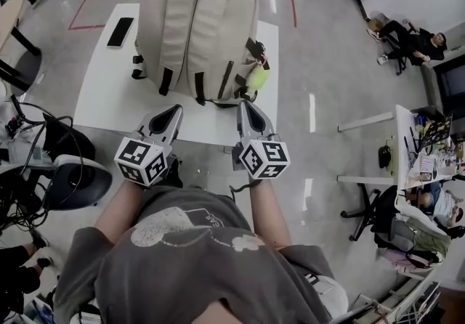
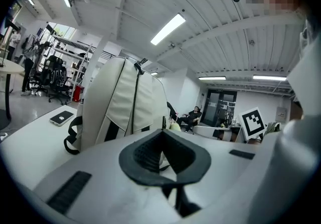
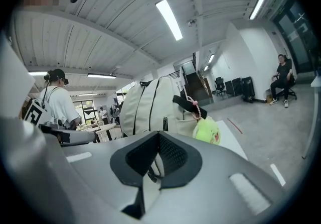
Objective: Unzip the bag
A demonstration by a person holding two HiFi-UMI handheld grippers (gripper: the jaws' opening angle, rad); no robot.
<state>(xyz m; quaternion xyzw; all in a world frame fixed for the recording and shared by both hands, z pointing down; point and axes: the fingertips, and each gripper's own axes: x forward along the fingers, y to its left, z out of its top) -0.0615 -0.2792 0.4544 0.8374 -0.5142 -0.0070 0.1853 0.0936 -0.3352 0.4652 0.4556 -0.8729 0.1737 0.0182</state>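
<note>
The backpack (image 1: pixel 196 25), cream with dark strap ends, is laid on the white table (image 1: pixel 102 108) at the upper centre of the head view, shoulder straps facing up and its top handle toward the top of the frame. No opening is shown on the side that faces up, and nothing of its contents can be seen. A yellow-green plush charm (image 1: pixel 256 78) is hung at its right edge on a pink bead string. A dark phone (image 1: pixel 120 32) is placed flat on the table's upper left part, apart from the backpack.

The left gripper (image 1: pixel 173 113) is held over the table's lower edge, just below the backpack; its jaws are brought together at the tips and nothing is gripped. The right gripper (image 1: pixel 247 108) is held beside it, below the charm, its jaws likewise closed and empty. Neither is touching the backpack.

The table is set on a glossy grey floor (image 1: pixel 320 61) marked with red tape lines (image 1: pixel 87 3) at the upper left. A seated person (image 1: pixel 410 39) is seen at the upper right, a cluttered desk (image 1: pixel 429 159) at the right edge, and an office chair (image 1: pixel 69 177) at the lower left.
</note>
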